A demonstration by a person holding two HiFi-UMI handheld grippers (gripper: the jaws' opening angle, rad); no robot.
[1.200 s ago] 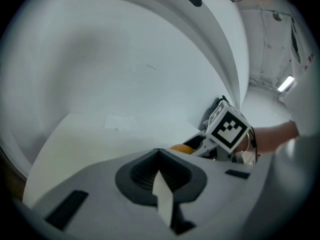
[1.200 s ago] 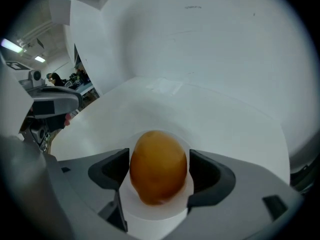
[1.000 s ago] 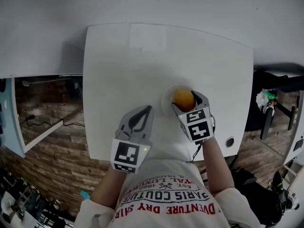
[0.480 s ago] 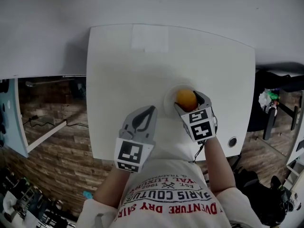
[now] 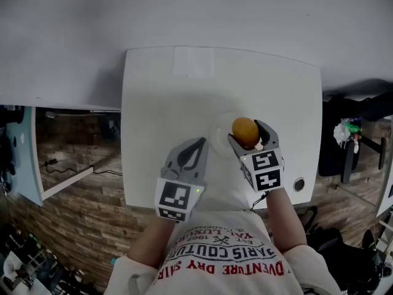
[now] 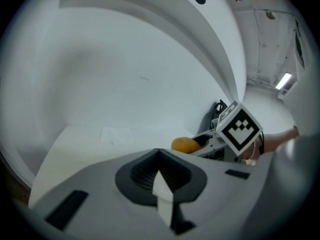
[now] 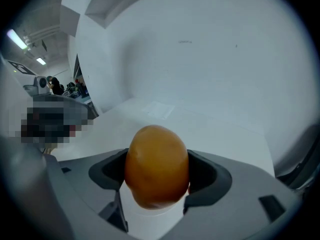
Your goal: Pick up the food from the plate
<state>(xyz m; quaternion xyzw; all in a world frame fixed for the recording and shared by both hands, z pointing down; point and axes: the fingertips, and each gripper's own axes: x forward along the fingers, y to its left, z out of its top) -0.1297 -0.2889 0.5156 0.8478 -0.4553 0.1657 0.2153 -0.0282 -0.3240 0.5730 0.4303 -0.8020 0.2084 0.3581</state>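
Right gripper (image 5: pixel 249 135) clamps the orange egg-shaped food (image 7: pixel 156 165) over the plate (image 5: pixel 216 135), ready for lifting. Left gripper (image 5: pixel 198 144), jaws together and empty, is held clear.

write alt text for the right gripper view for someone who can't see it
The right gripper has its two grey jaws closed on a smooth, rounded orange piece of food, seen close up at the centre of the frame. A white plate shows just under it, with a white table and a white wall beyond.
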